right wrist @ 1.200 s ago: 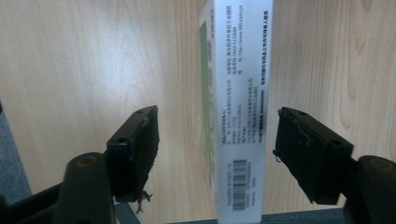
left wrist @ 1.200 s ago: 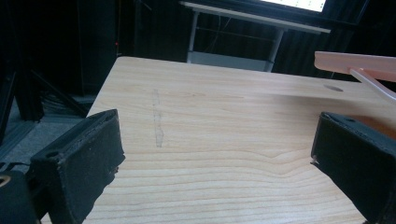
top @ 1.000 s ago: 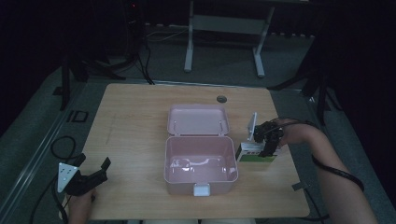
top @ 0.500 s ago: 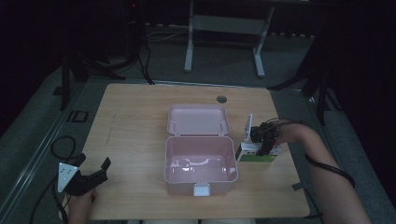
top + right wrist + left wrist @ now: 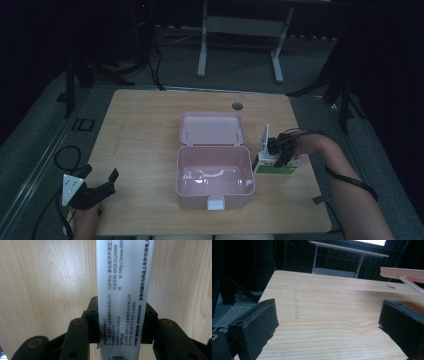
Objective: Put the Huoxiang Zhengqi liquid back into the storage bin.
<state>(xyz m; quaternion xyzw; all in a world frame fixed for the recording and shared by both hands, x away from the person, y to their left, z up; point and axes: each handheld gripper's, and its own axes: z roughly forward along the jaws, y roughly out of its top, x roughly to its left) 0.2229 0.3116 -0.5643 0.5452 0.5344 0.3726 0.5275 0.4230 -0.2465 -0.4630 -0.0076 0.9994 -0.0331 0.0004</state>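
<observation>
A white and green carton [image 5: 280, 169] lies on the wooden table [image 5: 145, 130], just right of an open pink lunch box [image 5: 192, 197] whose lid [image 5: 212, 129] lies flat behind it. My right gripper [image 5: 280, 152] points down onto the carton. Its jaws have just been closing, and in the right gripper view the pads press both sides of the printed white carton [image 5: 125, 277], so the right gripper [image 5: 120, 322] is shut on it. My left gripper [image 5: 100, 172] rests at the table's near left corner, open, with nothing between its jaws [image 5: 327, 322]. The pink box is empty inside.
A small round hole [image 5: 237, 106] sits near the table's far edge. The pink lid's edge [image 5: 402, 272] appears at the right of the left gripper view. Metal stand legs and cables lie on the dark floor beyond the table.
The right gripper has settled slightly onto the carton and its jaws have closed on it. The left gripper has not moved.
</observation>
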